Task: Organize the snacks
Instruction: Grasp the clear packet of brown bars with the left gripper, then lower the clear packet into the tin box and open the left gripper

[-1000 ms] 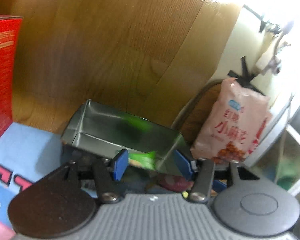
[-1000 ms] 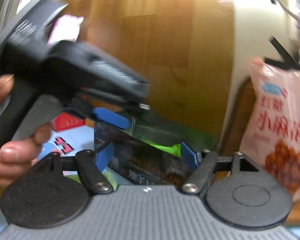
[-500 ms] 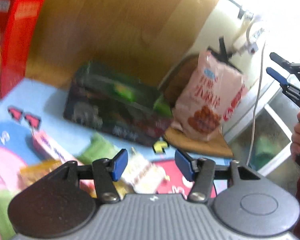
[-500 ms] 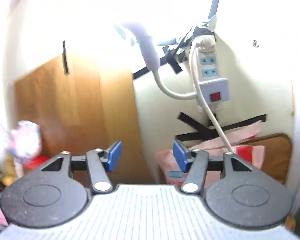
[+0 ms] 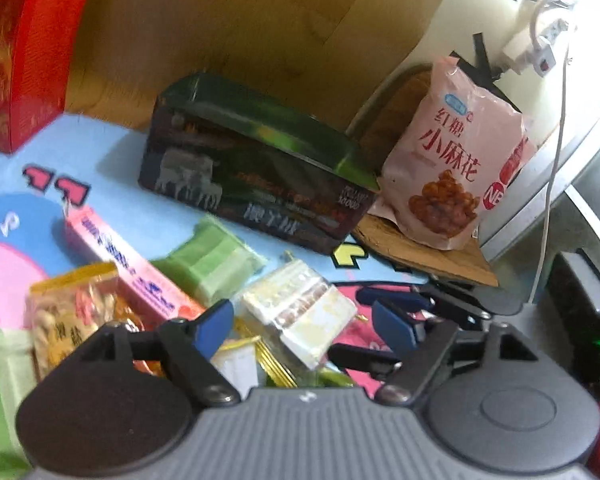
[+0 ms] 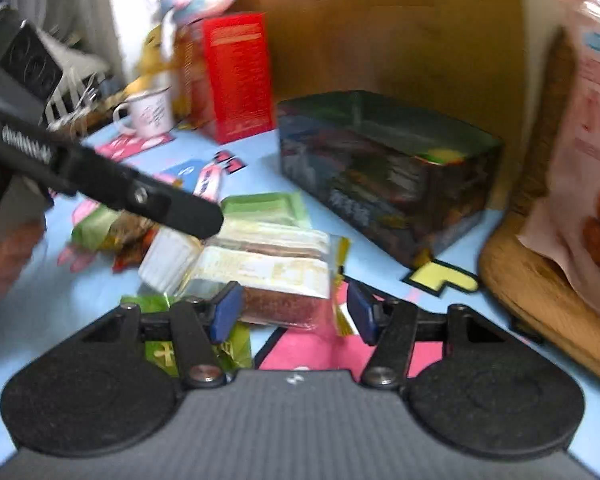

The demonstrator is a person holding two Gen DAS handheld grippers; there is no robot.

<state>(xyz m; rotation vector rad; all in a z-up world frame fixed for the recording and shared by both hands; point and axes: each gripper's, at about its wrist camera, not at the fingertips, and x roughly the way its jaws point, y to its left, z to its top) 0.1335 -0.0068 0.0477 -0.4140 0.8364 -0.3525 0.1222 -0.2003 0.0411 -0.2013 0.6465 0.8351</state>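
A dark tin (image 5: 260, 176) (image 6: 380, 176) stands open on the blue mat with something green inside. Loose snacks lie in front of it: a clear pack with white labels (image 5: 300, 312) (image 6: 260, 268), green packets (image 5: 212, 264) (image 6: 268, 208), a long pink box (image 5: 120, 264) and a yellow packet (image 5: 76, 316). My left gripper (image 5: 304, 328) hovers over the clear pack, its jaws opening, pads not touching it. My right gripper (image 6: 294, 312) comes at the same pack from the other side. Its jaws are opening too, with the pack's near edge between the pads but not pressed.
A pink snack bag (image 5: 456, 160) (image 6: 592, 140) leans on a wooden board (image 5: 428, 256) at the right. A tall red box (image 5: 24, 40) (image 6: 236, 76) and a white mug (image 6: 148, 112) stand at the back left. A wooden panel closes the back.
The left gripper has drawn back from the tin to above the snack pile, and its jaws stand wider. The right view swung up to the wall, then back down to the clear pack.
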